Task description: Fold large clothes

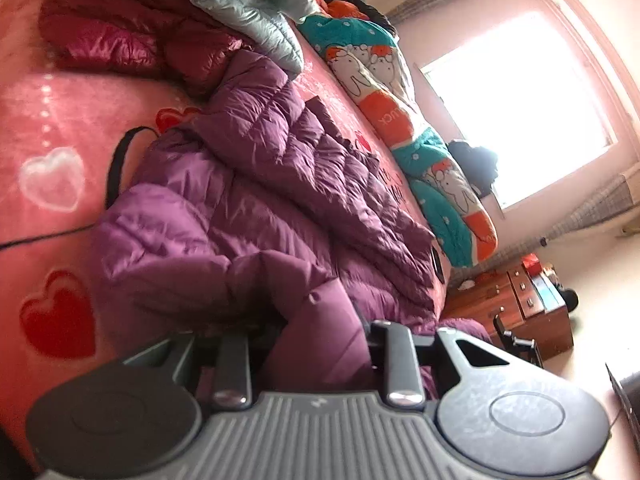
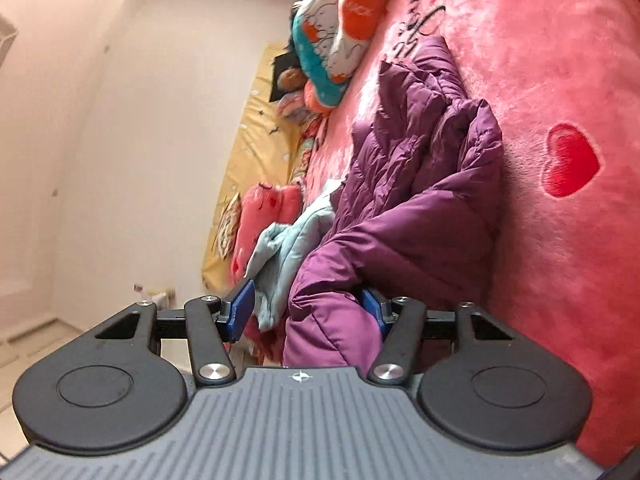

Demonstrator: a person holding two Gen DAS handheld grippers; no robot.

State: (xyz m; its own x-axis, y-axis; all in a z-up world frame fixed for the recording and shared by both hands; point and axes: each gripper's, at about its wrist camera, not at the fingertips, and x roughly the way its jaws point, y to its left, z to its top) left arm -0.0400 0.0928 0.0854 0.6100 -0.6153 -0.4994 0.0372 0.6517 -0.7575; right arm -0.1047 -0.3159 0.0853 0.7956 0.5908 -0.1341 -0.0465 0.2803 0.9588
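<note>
The purple jacket [image 1: 260,208] lies crumpled on the pink bed cover [image 1: 52,128] — the left gripper [image 1: 316,344] clamps a fold of it. The right gripper [image 2: 308,312] straddles another fold, one blue pad [image 2: 240,312] clear of the fabric — not gripping.

Pink plush blanket [image 1: 24,92] with red hearts covers the bed; rolled cartoon quilt [image 1: 384,96] (teal, orange, white) lies along its far edge. Wooden dresser [image 1: 516,300] near a bright window [image 1: 516,120]; yellow sheet [image 2: 256,152] by the wall.
</note>
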